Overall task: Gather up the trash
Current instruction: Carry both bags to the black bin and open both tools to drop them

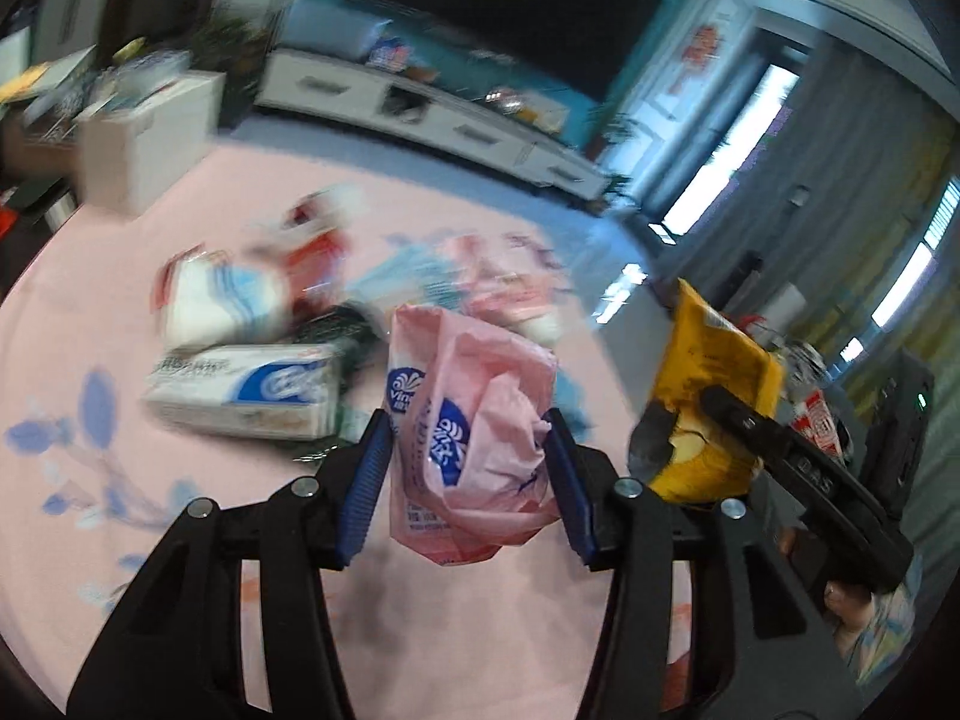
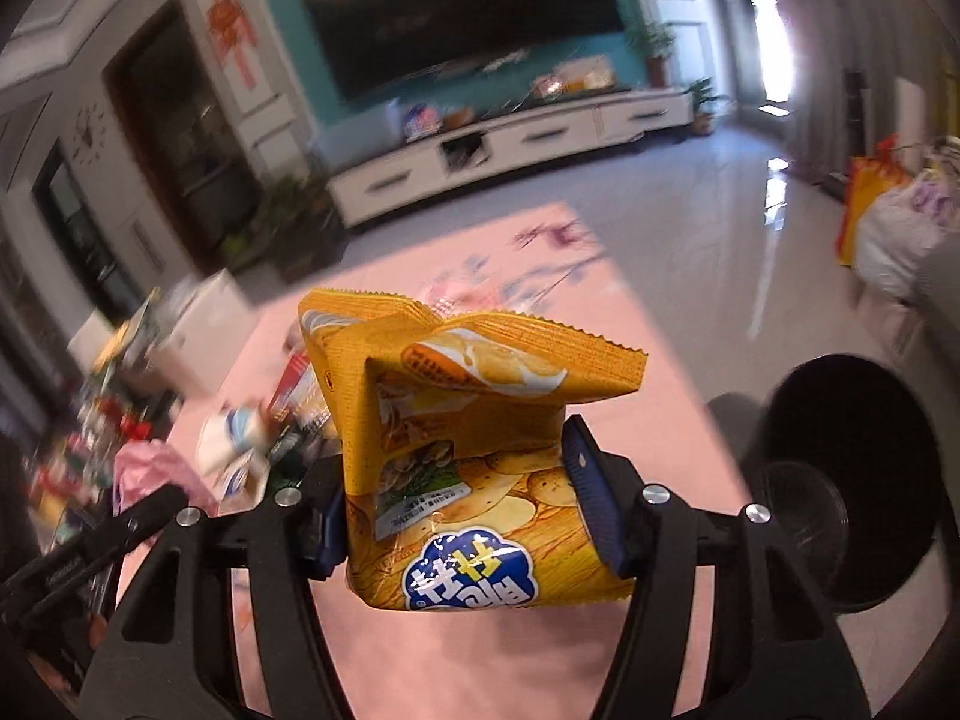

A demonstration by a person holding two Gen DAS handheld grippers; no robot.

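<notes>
two pieces of trash are being held at once, one in each gripper, both lifted clear of the pink rug. the left gripper is pinching a crumpled pink wrapper between its blue pads, the wrapper standing roughly upright with its long axis running away from the camera, its lower end hanging just below the pads and its top rising above the fingertips. the right gripper is pinching a yellow chip bag across its lower half; the bag is standing upright too, its crimped top folding over above the jaws and its printed bottom hanging below them. in both views the thing is sitting squarely between the jaws, not off to a side, so neither grip is looking marginal. in the left view the chip bag is showing just to the right of the wrapper, so the two hands are travelling side by side and close together. more trash is lying on the rug ahead: tissue packs and other blurred wrappers, well apart from both jaws. a black round thing is sitting low on the right of the right view, nearer the right hand; whether it is a bin i cannot tell, but if so, the right load is likely going in first.
</notes>
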